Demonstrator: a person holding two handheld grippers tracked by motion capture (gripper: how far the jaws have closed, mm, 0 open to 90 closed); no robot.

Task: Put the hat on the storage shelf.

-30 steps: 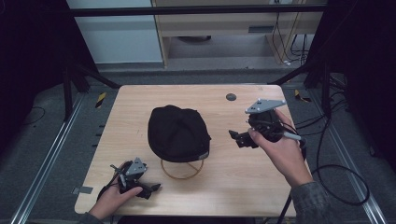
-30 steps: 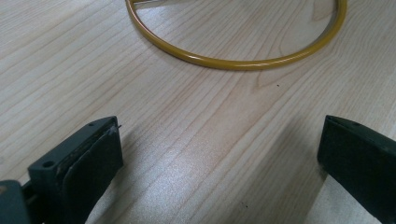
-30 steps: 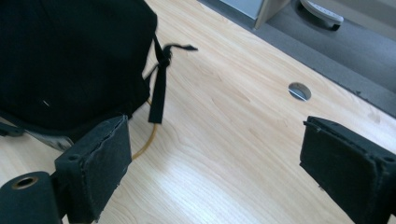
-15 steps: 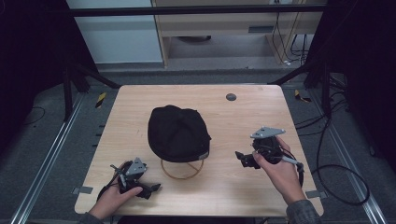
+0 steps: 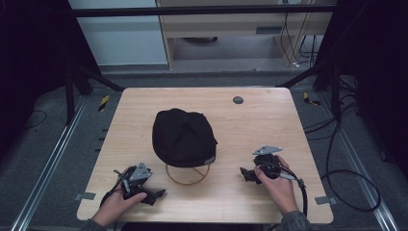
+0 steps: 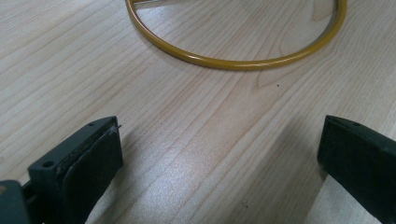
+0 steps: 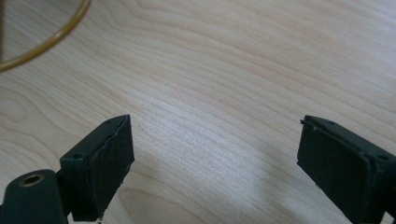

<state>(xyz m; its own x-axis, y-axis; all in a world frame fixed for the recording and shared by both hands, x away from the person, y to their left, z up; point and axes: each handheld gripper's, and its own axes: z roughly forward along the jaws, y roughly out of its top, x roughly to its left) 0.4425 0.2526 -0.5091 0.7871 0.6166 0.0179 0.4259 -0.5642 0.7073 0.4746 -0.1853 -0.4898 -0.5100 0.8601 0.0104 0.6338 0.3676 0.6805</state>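
A black cap (image 5: 183, 136) sits on a stand whose yellow ring base (image 5: 187, 176) rests on the middle of the wooden table (image 5: 260, 120). My left gripper (image 5: 155, 194) lies low at the front left, jaws wide apart and nothing between them. In the left gripper view the yellow ring (image 6: 233, 60) curves just ahead of the left gripper (image 6: 219, 154). My right gripper (image 5: 246, 174) rests on the table at the front right, pointing toward the ring, also open and empty. The right gripper view has the ring (image 7: 51, 39) at its top left, beyond the right gripper (image 7: 215, 163).
A small dark round disc (image 5: 237, 100) lies near the table's far edge. Black frame posts and cables stand around the table, and a cable (image 5: 346, 183) loops on the floor at the right.
My right gripper has come down and toward the front of the table, from level with the cap to resting by the ring base. The left gripper has stayed put.
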